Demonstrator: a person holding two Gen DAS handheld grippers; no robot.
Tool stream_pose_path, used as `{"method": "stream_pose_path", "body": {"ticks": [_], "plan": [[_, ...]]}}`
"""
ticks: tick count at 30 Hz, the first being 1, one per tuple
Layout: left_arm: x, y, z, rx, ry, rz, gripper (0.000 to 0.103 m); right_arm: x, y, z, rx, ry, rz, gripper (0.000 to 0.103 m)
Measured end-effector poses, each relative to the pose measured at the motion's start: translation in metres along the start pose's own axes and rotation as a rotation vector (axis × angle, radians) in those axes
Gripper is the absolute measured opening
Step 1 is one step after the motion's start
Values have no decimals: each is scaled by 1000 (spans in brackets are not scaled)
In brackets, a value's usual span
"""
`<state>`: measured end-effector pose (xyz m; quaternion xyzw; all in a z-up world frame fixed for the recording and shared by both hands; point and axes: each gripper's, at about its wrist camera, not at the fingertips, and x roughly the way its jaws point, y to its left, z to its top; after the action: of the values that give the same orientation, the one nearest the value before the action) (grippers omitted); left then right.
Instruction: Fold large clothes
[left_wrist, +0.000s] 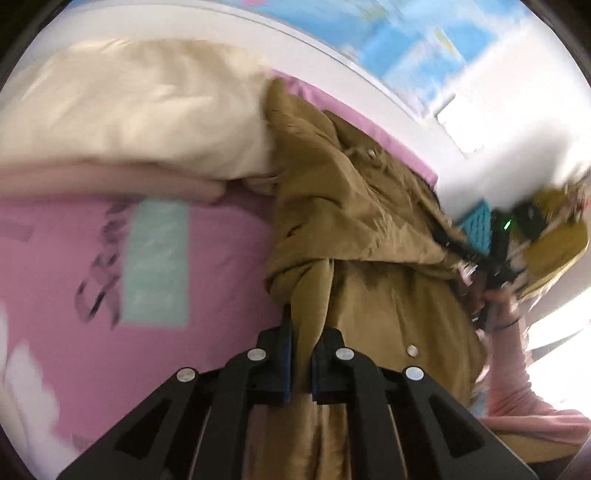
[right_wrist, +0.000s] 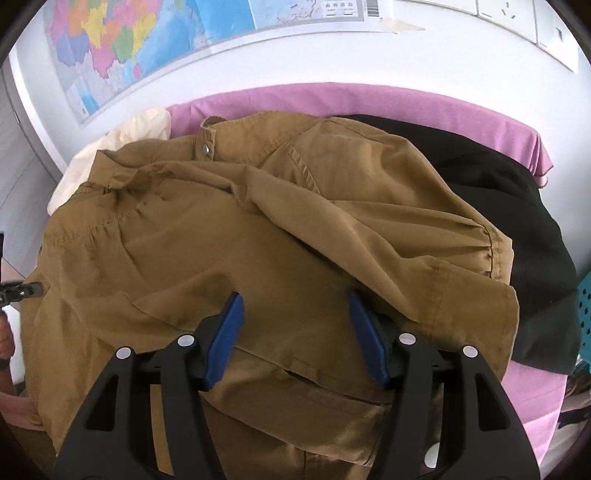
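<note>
A large tan jacket (right_wrist: 258, 229) lies crumpled on a pink-covered surface (right_wrist: 369, 99). In the left wrist view my left gripper (left_wrist: 301, 332) is shut on a bunched fold of the jacket (left_wrist: 351, 206), which hangs up between the blue pads. My right gripper (right_wrist: 295, 306) is open just above the jacket's lower part, its blue pads wide apart with nothing between them. The right gripper with the hand holding it also shows in the left wrist view (left_wrist: 495, 266), at the far side of the jacket. The left view is blurred.
A cream garment (left_wrist: 140, 107) and folded pink cloth (left_wrist: 110, 181) lie left of the jacket. A black garment (right_wrist: 517, 206) lies to its right. A teal perforated basket (right_wrist: 583, 306) sits at the right edge. A map (right_wrist: 147, 40) hangs on the wall behind.
</note>
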<state>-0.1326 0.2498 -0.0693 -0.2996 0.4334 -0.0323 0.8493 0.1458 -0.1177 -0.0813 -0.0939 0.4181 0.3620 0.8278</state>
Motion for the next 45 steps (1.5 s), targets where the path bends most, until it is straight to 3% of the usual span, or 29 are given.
{"method": "stream_pose_path", "body": {"ticks": [2, 5, 6, 7, 9, 10, 11, 12, 15, 17, 19, 21, 22, 24, 28, 30, 31, 33, 34, 35, 39, 41, 43, 45], "plan": [[-4, 4, -10, -26, 14, -13, 7, 3, 2, -3, -16, 6, -11, 62], [18, 7, -26, -55, 94, 48, 10, 2, 7, -4, -42, 6, -23, 71], [23, 8, -28, -45, 122, 112, 13, -2, 9, -4, -46, 4, -26, 71], [22, 6, -27, -26, 123, 137, 20, -5, 9, -3, -40, 0, -20, 73], [12, -6, -25, 26, 72, 104, 39, -23, 6, -4, -14, -30, 4, 74], [8, -14, -23, 57, 48, 90, 60, -33, 4, -6, -5, -51, 9, 74], [5, -23, -22, 91, 20, 99, 65, -49, -1, -10, 14, -83, 23, 78], [3, -34, -19, 140, -13, 113, 65, -59, -5, -14, 32, -101, 29, 79], [15, -46, -7, 171, -11, 96, 68, -89, -23, -33, 111, -138, 58, 85], [31, -50, 1, 188, 0, 140, 70, -100, -35, -50, 174, -128, 90, 94], [47, -42, 11, 181, 28, 171, 69, -105, -45, -72, 230, -93, 114, 94], [58, -34, 12, 168, 56, 185, 61, -107, -50, -101, 279, -40, 119, 94], [61, -31, 12, 168, 61, 212, 50, -108, -51, -118, 313, -22, 149, 94], [58, -27, 11, 161, 52, 213, 43, -113, -50, -146, 350, 4, 228, 94], [47, -15, 3, 103, 60, 153, 49, -127, -31, -199, 371, 4, 401, 94], [44, -17, -2, 116, 60, 137, 58, -133, -18, -211, 335, -17, 398, 93], [45, -19, -4, 125, 61, 139, 60, -135, -7, -214, 292, -30, 366, 92], [47, -26, -8, 151, 62, 157, 61, -133, 2, -215, 285, -16, 389, 50], [48, -29, -8, 159, 63, 164, 62, -134, 4, -214, 303, -18, 397, 17], [48, -30, -8, 163, 65, 168, 62, -140, 3, -212, 303, -28, 389, 12], [46, -33, -11, 156, 57, 158, 61, -203, -13, -214, 342, -204, 364, 8], [44, -33, -14, 162, 52, 162, 61, -207, -24, -214, 366, -189, 246, 7], [42, -32, -17, 162, 53, 162, 61, -185, -47, -223, 482, -93, 136, 8], [42, -35, -20, 185, 51, 187, 61, -179, -48, -231, 499, -92, 130, 19]]}}
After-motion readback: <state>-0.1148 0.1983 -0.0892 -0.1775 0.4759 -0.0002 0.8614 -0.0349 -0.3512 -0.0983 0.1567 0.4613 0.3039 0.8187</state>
